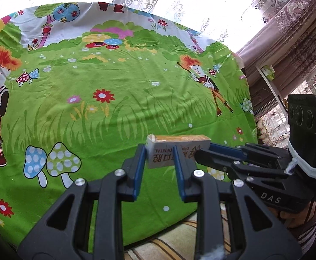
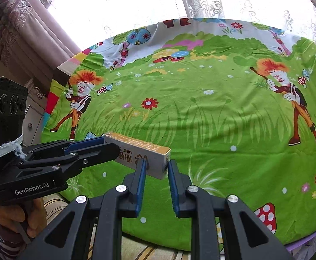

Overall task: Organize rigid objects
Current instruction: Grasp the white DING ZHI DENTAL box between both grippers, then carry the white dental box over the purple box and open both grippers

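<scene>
Box [image 1: 175, 151] between both grippers, above tablecloth [image 1: 114, 112].

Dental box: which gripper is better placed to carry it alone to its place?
Left, probably. The right gripper pinches only the dental box's end; the left gripper spans more of it.

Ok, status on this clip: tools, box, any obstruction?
Left tool shut on box, one end. Right tool shut on the other end. Box held over green cloth. Nothing in the way.
</scene>
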{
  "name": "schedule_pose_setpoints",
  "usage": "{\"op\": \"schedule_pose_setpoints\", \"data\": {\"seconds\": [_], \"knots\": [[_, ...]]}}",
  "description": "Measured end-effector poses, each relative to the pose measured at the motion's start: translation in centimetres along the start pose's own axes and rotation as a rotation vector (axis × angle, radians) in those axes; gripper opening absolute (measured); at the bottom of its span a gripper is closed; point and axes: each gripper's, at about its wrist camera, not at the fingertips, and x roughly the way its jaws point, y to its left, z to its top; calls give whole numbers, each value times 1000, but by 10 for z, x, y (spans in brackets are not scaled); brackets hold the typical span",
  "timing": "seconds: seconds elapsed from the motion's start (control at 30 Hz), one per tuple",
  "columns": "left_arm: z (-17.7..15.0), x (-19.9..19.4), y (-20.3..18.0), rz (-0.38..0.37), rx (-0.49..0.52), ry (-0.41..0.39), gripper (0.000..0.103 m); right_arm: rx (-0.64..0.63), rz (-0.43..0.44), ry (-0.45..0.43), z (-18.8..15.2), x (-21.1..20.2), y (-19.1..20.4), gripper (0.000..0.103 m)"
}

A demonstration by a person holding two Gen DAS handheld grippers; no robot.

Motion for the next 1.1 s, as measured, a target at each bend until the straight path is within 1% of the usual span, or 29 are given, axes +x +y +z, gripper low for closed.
{"op": "schedule_pose_setpoints", "data": {"seconds": [0.17,0.27,0.37,0.57,0.77,1.1], "knots": [[-8,-30,-36,-33,50,-53,30,-9,-16,-48,-24,-42,7,22],[-13,-40,-59,-33,95,-64,30,5,-15,-86,-36,-63,3,22],[-20,-43,-76,-33,121,-55,30,39,-2,-115,-45,-81,-7,22],[-36,-43,-103,-51,139,-27,30,35,-62,-187,-66,-116,-12,22],[-45,-38,-126,-44,159,-1,30,56,-77,-226,-82,-134,-24,22],[-50,-31,-164,-25,219,20,30,85,-104,-289,-105,-158,-41,22]]}}
